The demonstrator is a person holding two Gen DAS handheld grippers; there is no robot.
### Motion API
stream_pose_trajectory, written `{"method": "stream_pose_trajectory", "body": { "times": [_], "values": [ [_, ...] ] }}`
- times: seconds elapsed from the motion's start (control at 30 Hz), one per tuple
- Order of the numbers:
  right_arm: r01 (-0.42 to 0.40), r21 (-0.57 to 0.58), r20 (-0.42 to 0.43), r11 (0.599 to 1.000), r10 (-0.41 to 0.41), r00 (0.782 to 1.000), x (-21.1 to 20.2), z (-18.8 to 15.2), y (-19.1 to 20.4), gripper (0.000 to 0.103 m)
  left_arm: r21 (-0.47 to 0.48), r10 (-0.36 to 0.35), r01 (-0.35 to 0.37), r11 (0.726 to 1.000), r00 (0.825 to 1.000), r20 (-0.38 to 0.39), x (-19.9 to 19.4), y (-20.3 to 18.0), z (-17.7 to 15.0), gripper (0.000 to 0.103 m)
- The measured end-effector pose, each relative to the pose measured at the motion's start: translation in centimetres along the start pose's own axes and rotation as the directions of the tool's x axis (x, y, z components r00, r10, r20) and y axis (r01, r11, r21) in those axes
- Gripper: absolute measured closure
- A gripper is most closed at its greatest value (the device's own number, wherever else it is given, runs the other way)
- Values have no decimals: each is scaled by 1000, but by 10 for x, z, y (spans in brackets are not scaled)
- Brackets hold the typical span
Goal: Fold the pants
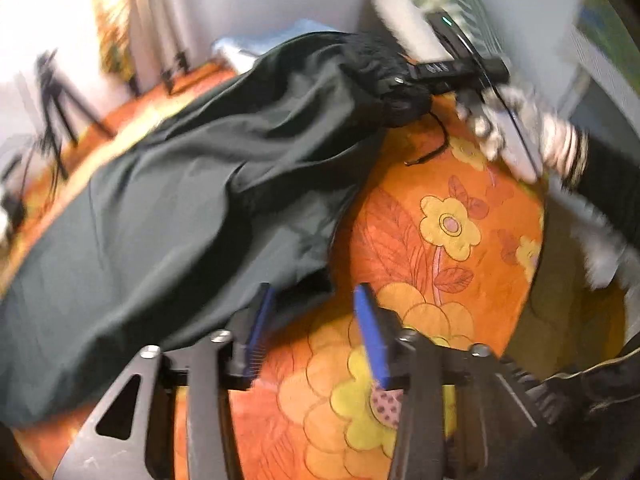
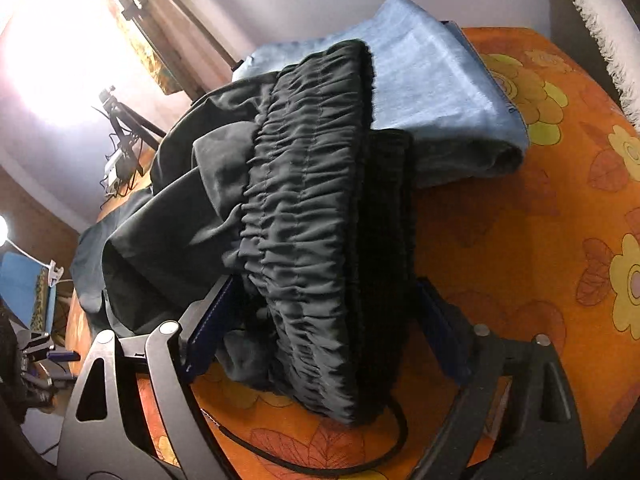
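Observation:
Dark green-black pants point(image 1: 192, 208) lie across an orange flowered cover point(image 1: 460, 248). Their gathered elastic waistband point(image 2: 316, 240) fills the right wrist view. My right gripper point(image 2: 320, 324) has its blue pads on both sides of the waistband and is shut on it, lifting it off the cover. It also shows in the left wrist view point(image 1: 452, 72) at the waistband end. My left gripper point(image 1: 316, 320) is open and empty, hovering beside the pants' near edge, its left pad point(image 1: 260, 320) close to the cloth. A black drawstring point(image 1: 432, 148) dangles from the waist.
A folded light blue cloth point(image 2: 440, 92) lies behind the waistband on the cover. Tripods point(image 1: 56, 104) stand by the wall at the left. A white fringed fabric point(image 2: 600, 28) is at the far right edge.

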State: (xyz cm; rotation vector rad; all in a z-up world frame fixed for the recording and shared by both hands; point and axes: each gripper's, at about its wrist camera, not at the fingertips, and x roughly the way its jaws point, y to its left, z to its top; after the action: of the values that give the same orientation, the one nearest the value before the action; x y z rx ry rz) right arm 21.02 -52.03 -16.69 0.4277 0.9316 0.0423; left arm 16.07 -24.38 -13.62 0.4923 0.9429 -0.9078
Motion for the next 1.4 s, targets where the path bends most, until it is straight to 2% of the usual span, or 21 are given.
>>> {"method": "stream_pose_trajectory", "body": {
  "times": [0.1, 0.23, 0.27, 0.3, 0.33, 0.4, 0.47, 0.6, 0.7, 0.77, 0.9, 0.97, 1.03, 1.07, 1.1, 1.13, 1.2, 1.23, 1.3, 1.37, 1.4],
  "values": [
    [1, 29, -14, 1000, -1, 1000, -2, 2, -7, 33, 103, 39, -37, 994, 999, -19, 18, -15, 10, 58],
    [-22, 66, -22, 998, 23, 1000, -3, 2, -14, 34, 206, 148, -139, 969, 989, -26, 41, -23, 12, 58],
    [-15, 60, -22, 998, 17, 1000, -3, 2, -13, 34, 215, 159, -149, 965, 987, -29, 45, -22, 11, 61],
    [-10, 55, -22, 998, 11, 1000, -3, 1, -12, 37, 219, 166, -155, 963, 986, -31, 49, -20, 11, 69],
    [10, 46, -24, 999, -9, 1000, -1, 2, -10, 41, 219, 167, -155, 963, 985, -35, 51, -17, 9, 98],
    [48, 34, -38, 998, -47, 998, 0, 4, -7, 58, 225, 171, -158, 962, 984, -40, 54, -14, 9, 100],
    [69, 33, -68, 997, -67, 995, 3, 9, -7, 67, 212, 158, -149, 966, 987, -28, 49, -12, 10, 100],
    [126, -30, -146, 992, -129, 981, -2, 18, 2, 79, 190, 98, -100, 977, 995, 24, 20, -17, 13, 101],
    [170, -115, -186, 979, -189, 964, -23, 27, 16, 84, 158, 53, -57, 986, 998, 29, 2, -13, 13, 101],
    [180, -145, -198, 973, -206, 958, -44, 32, 23, 85, 113, -9, 7, 994, 1000, 16, -7, -8, 11, 101],
    [214, -216, -219, 953, -260, 940, -77, 34, 39, 86, 75, -92, 91, 993, 996, 8, -12, -6, 6, 101],
    [242, -252, -234, 937, -302, 924, -80, 31, 42, 84, 68, -95, 95, 993, 995, -3, -7, -8, 4, 101],
    [249, -272, -280, 929, -324, 904, -66, 25, 41, 75, 44, -131, 133, 990, 990, -53, 2, -7, 1, 100],
    [261, -286, -295, 922, -344, 891, -62, 19, 35, 63, 33, -142, 145, 989, 988, -67, 4, -5, 0, 96],
    [294, -308, -299, 905, -386, 873, -54, 12, 30, 57, 31, -145, 147, 989, 988, -60, -2, -8, -4, 96],
    [303, -320, -300, 897, -400, 866, -50, 9, 27, 53, 34, -147, 149, 988, 988, -55, -6, -9, -7, 96],
    [309, -307, -278, 900, -396, 875, -52, 3, 18, 53, 25, -143, 144, 989, 989, -33, -15, -4, -9, 89],
    [301, -262, -247, 917, -365, 898, -60, 4, 11, 53, 7, -145, 145, 989, 989, -18, -20, 2, -10, 84],
    [265, -165, -170, 950, -292, 941, -78, 7, -1, 53, -37, -137, 138, 990, 990, 16, -26, 16, -11, 84],
    [233, -80, -80, 969, -240, 968, -91, 9, -9, 53, -79, -98, 101, 992, 994, 41, -28, 32, -12, 84],
    [231, -45, -50, 972, -233, 971, -93, 11, -12, 53, -87, -77, 81, 993, 996, 49, -28, 36, -12, 84]
  ]
}}
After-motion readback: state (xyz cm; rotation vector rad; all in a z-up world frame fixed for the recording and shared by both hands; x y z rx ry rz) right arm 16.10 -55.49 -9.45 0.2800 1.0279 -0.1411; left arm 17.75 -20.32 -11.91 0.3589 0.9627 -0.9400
